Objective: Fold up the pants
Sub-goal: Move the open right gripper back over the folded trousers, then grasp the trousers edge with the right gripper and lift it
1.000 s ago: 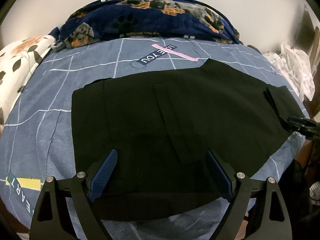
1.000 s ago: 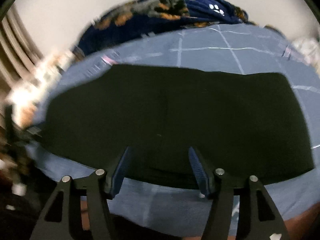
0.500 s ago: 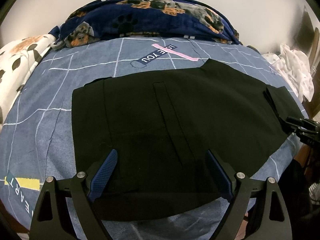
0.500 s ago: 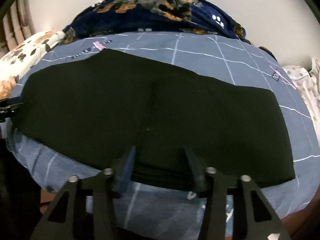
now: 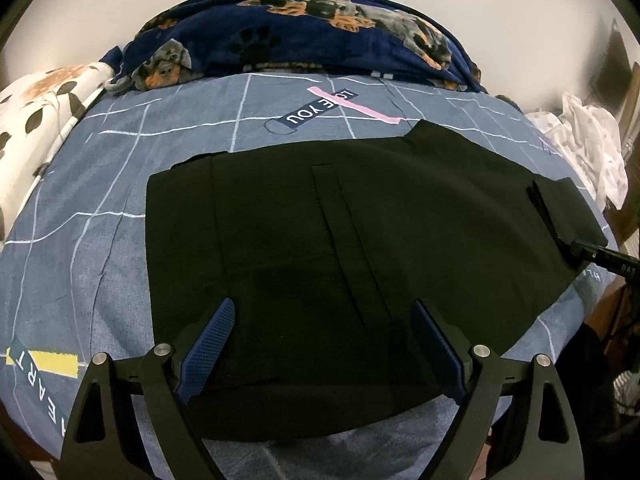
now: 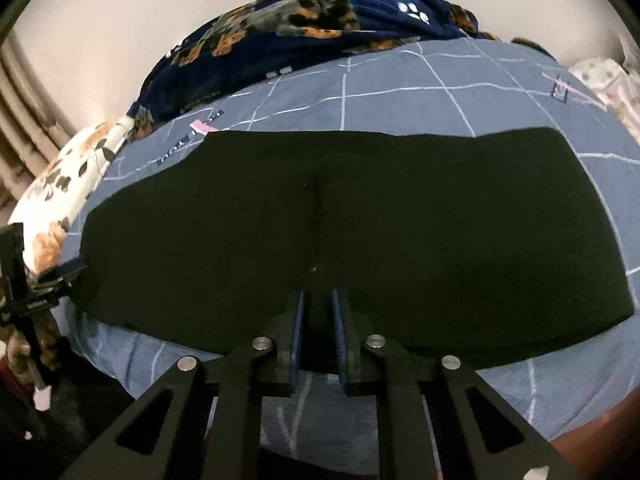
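Left gripper (image 5: 322, 344): jaws spread wide, holding nothing, over the near edge of the pants (image 5: 360, 240). The pants lie flat across the blue sheet (image 5: 100, 184). Right gripper (image 6: 318, 322): jaws closed on the pants' near edge.

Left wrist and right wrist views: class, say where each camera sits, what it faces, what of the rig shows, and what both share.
Left wrist: on the left hand-held gripper, facing black pants on the bed sheet; jaws wide apart.
Right wrist: on the right hand-held gripper, facing the pants' near edge; jaws nearly closed on the fabric.
Shared: pants, sheet, dog-print blanket.
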The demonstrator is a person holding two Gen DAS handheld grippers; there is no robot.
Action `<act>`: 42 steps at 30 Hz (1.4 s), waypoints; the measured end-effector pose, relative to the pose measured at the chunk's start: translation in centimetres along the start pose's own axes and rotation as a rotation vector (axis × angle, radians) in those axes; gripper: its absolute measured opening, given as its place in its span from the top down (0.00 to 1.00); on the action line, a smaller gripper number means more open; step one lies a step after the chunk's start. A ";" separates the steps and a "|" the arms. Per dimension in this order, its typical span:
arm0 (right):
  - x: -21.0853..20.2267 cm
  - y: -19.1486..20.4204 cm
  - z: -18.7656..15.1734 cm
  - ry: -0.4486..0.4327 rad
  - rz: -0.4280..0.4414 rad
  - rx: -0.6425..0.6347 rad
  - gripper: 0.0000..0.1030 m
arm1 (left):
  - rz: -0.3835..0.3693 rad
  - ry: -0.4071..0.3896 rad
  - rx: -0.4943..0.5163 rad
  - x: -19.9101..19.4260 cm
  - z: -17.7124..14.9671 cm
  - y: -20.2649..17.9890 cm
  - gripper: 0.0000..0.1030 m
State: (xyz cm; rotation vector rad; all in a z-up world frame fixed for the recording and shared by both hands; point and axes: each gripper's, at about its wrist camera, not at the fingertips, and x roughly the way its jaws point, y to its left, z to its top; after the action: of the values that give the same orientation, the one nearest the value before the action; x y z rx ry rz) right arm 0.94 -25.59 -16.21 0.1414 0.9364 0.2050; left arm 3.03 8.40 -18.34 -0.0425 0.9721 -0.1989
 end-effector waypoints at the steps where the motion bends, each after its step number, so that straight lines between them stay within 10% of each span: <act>1: -0.3 0.0 0.0 -0.013 0.013 0.000 0.83 | 0.000 0.001 0.001 0.0 0.0 0.0 0.13; 10: -2.5 -8.5 -3.3 -0.077 0.603 0.665 0.77 | 0.001 0.002 -0.003 -0.2 -0.1 0.2 0.13; 26: -0.7 -12.7 -7.3 -0.083 0.580 0.966 0.60 | 0.000 0.002 0.001 -0.2 -0.1 0.2 0.11; 42: -0.6 -13.2 -6.7 -0.105 0.586 0.994 0.46 | -0.001 0.002 0.000 -0.2 -0.1 0.3 0.10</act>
State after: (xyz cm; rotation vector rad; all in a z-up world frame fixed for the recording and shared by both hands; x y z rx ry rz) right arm -3.37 -38.34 -22.39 1.3390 0.8014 0.2508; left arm 2.90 8.68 -18.28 -0.0427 0.9739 -0.1995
